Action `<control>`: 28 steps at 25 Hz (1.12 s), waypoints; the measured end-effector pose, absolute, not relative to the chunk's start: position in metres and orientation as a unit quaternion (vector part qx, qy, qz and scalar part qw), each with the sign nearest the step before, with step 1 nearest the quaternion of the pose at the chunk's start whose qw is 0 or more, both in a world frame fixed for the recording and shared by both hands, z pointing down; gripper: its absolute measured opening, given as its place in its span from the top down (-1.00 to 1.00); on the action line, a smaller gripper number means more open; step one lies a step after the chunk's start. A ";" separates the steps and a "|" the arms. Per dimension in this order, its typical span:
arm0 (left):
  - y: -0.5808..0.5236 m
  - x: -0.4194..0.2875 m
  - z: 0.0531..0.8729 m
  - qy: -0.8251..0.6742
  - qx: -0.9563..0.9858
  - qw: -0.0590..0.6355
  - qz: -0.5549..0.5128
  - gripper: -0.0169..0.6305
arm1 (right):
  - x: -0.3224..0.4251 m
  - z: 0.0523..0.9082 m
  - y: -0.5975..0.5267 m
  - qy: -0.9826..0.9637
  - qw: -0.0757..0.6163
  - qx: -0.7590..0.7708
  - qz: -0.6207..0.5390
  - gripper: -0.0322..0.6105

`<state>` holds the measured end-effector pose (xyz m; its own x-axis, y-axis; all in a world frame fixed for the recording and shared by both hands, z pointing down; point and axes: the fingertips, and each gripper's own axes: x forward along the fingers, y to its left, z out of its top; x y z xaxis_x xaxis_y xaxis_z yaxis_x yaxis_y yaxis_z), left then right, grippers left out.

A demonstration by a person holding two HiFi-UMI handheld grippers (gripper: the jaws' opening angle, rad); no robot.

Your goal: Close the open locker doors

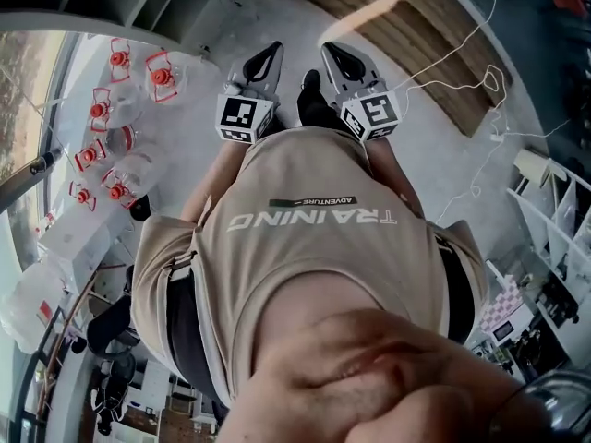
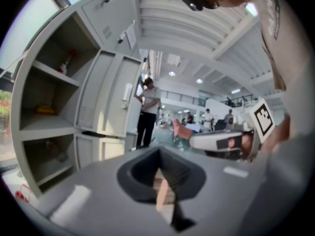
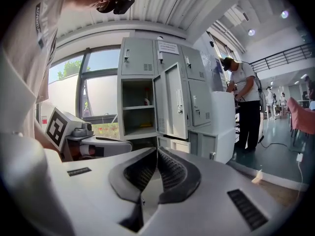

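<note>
Locker doors (image 3: 171,100) stand open above grey floor (image 1: 434,146); left tongs (image 2: 158,152) and right tongs (image 3: 156,151) clenched empty

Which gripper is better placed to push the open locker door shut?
Probably the right. The open locker door stands almost straight ahead of the right gripper; for the left gripper it sits far to the side. Both pairs of jaws are shut, empty.

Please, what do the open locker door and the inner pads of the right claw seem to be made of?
The open locker door: probably painted sheet metal, pale grey and matte; it is a thin flat panel with a turned edge. The right claw has pads that are dark grey, ribbed and dull; they are likely rubber or soft plastic, and the look cannot settle which.
</note>
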<state>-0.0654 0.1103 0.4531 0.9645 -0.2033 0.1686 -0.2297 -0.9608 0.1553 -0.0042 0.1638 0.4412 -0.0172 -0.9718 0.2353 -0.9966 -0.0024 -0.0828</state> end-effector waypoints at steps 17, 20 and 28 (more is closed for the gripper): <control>0.019 0.046 0.438 -0.236 0.962 0.116 0.078 0.95 | 0.124 0.463 0.084 -0.784 0.023 0.610 0.117 0.85; 0.008 0.047 0.441 -0.265 0.954 0.119 0.079 0.95 | 0.129 0.472 0.068 -0.800 0.034 0.586 0.119 0.85; -0.016 0.048 0.450 -0.255 0.957 0.096 0.098 0.95 | 0.115 0.486 0.020 -0.826 0.042 0.545 0.141 0.85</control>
